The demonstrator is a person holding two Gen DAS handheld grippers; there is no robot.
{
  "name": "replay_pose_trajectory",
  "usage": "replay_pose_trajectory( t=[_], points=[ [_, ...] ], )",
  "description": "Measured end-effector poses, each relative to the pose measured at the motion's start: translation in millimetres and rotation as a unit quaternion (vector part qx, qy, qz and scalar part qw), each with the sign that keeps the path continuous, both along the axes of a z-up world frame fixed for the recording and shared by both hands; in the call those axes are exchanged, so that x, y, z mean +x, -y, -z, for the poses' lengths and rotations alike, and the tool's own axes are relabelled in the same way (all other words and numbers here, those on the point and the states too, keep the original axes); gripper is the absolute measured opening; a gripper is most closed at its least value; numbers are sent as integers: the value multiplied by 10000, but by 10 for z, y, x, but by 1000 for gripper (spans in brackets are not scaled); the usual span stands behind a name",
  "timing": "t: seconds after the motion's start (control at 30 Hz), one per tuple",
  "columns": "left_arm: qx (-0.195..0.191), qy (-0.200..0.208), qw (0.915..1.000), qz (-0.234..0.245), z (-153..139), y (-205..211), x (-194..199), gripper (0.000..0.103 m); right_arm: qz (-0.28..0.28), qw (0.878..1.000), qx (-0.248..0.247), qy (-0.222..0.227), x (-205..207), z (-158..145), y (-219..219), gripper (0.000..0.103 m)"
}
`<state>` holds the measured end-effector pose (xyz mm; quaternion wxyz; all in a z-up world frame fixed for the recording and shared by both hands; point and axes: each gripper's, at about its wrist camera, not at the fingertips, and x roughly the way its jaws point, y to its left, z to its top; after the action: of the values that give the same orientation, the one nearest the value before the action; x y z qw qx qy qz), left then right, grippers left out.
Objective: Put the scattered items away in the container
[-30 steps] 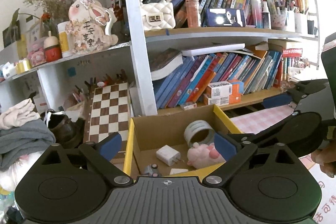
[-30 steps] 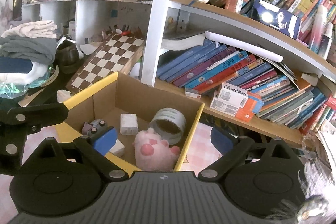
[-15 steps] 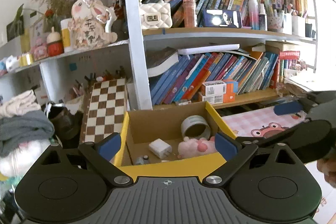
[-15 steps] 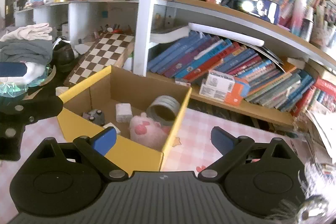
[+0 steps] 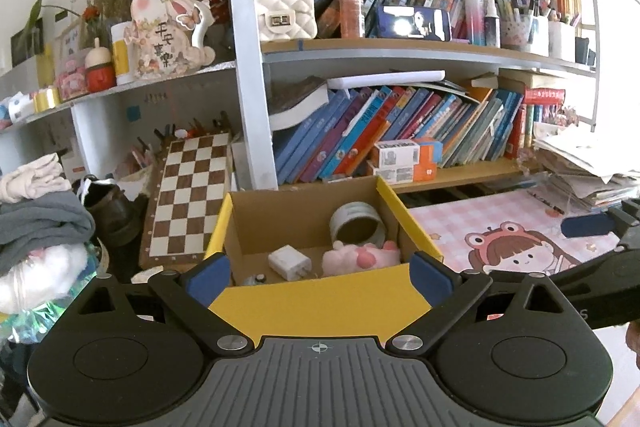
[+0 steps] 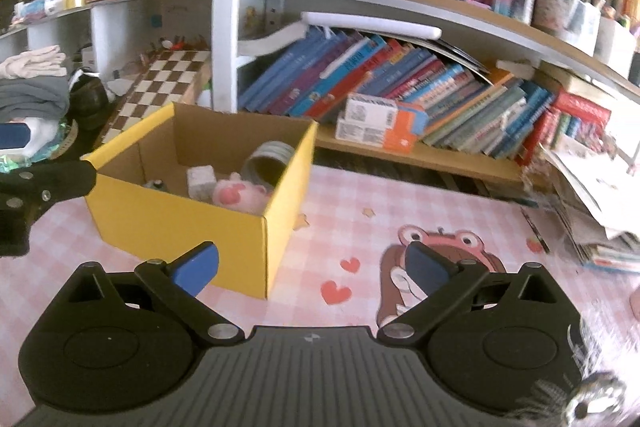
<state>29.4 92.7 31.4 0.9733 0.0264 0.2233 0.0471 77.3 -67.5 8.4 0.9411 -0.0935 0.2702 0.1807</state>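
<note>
A yellow cardboard box (image 5: pixel 320 301) (image 6: pixel 176 223) stands on the pink checked mat. Inside lie a pink plush (image 5: pixel 362 258) (image 6: pixel 236 194), a tape roll (image 5: pixel 357 225) (image 6: pixel 269 165), a white charger block (image 5: pixel 289 261) (image 6: pixel 201 179) and a small grey toy (image 5: pixel 256 279) (image 6: pixel 155 184). My left gripper (image 5: pixel 318 277) is open just in front of the box's near wall, holding nothing. My right gripper (image 6: pixel 312 265) is open and empty over the mat, near the box's right corner. Each gripper shows at the edge of the other's view.
A packed bookshelf (image 5: pixel 400 143) rises right behind the box. A chessboard (image 5: pixel 192 195) leans at its left, beside folded clothes (image 5: pixel 40 211). A paper stack (image 6: pixel 600 195) sits at the mat's right. The mat (image 6: pixel 440 227) with a cartoon print spreads right of the box.
Both grippers have pulled back and away from the box; it now looks smaller and more mat shows. Both stay open and empty throughout.
</note>
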Motion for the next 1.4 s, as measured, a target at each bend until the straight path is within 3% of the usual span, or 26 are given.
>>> replay_pose_trajectory(
  t=[0.33,0.77,1.4],
  points=[
    [-66,-133,9997,176,101,96,-82,98,250,9997,25,-63,-174,88,137,103],
    [-150,-651,9971,357,374,278,-72,98,545,9979,90,-330,-221,224,219,103],
    [-315,-868,9956,165,474,212,-7,98,545,9976,-2,-430,-216,319,136,103]
  ],
)
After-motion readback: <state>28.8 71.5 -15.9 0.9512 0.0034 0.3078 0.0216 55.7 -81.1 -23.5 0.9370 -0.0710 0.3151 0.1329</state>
